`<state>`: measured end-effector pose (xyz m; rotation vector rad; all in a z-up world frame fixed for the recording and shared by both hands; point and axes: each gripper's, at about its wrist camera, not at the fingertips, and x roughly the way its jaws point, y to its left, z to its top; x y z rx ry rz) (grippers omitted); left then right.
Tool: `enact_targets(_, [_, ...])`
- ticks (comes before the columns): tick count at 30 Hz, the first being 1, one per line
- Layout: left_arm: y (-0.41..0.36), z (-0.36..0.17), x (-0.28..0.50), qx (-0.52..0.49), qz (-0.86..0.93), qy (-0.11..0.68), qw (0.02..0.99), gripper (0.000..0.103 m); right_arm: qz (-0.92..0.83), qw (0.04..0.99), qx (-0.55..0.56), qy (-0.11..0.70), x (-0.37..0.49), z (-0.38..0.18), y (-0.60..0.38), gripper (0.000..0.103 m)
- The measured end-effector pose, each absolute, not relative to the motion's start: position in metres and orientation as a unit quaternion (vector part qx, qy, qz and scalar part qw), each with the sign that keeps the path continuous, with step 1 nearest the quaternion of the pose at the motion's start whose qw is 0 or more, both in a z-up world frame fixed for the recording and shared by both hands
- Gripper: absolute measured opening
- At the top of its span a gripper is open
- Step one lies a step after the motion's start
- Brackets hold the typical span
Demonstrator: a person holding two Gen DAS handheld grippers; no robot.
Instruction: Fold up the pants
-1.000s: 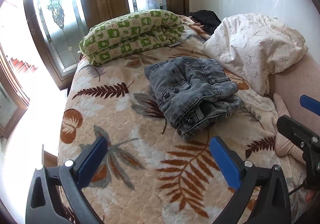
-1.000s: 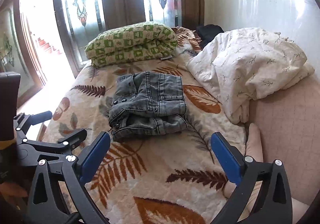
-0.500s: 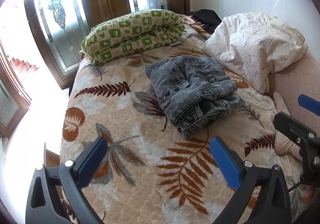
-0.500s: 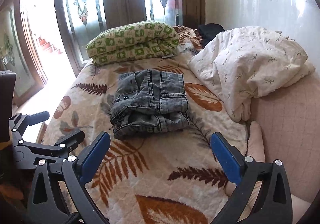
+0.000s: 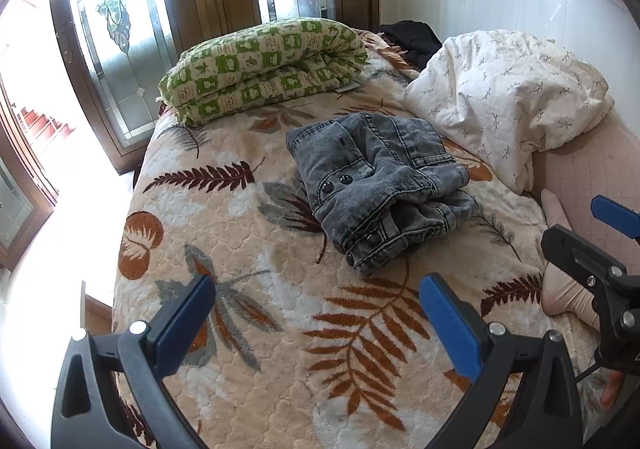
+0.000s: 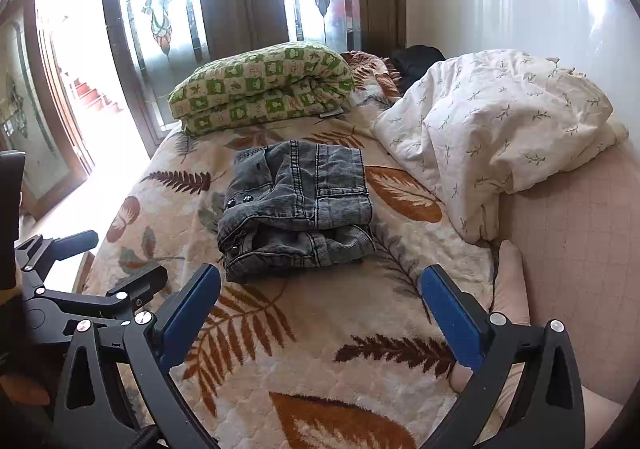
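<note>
The grey denim pants [image 5: 380, 189] lie folded into a compact stack on the leaf-patterned bedspread [image 5: 248, 329], also seen in the right wrist view [image 6: 298, 209]. My left gripper [image 5: 316, 305] is open and empty, held above the bedspread short of the pants. My right gripper [image 6: 320, 297] is open and empty, just short of the stack's near edge. The right gripper also shows at the right edge of the left wrist view [image 5: 592, 249].
A green checked folded quilt [image 5: 264, 65] lies at the far end. A white floral duvet [image 5: 504, 97] is bunched at the right, with dark clothing [image 5: 412, 37] behind it. Stained-glass doors [image 5: 120, 49] stand beyond the bed. A pink mattress [image 6: 580, 249] lies at right.
Both grippers have drawn back a little from the folded pants. The pants lie unchanged. Both stay open.
</note>
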<state>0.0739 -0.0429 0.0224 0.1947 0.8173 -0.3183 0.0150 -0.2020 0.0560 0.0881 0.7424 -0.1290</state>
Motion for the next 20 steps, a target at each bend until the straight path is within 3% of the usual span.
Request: enact_targets(20, [-0.0393,0.0256,0.0729,0.094,-0.142,0.395,0.903,0.103,-0.068,0.930,0.053,0.358,0.0094,0.0572,-0.2037,0.102])
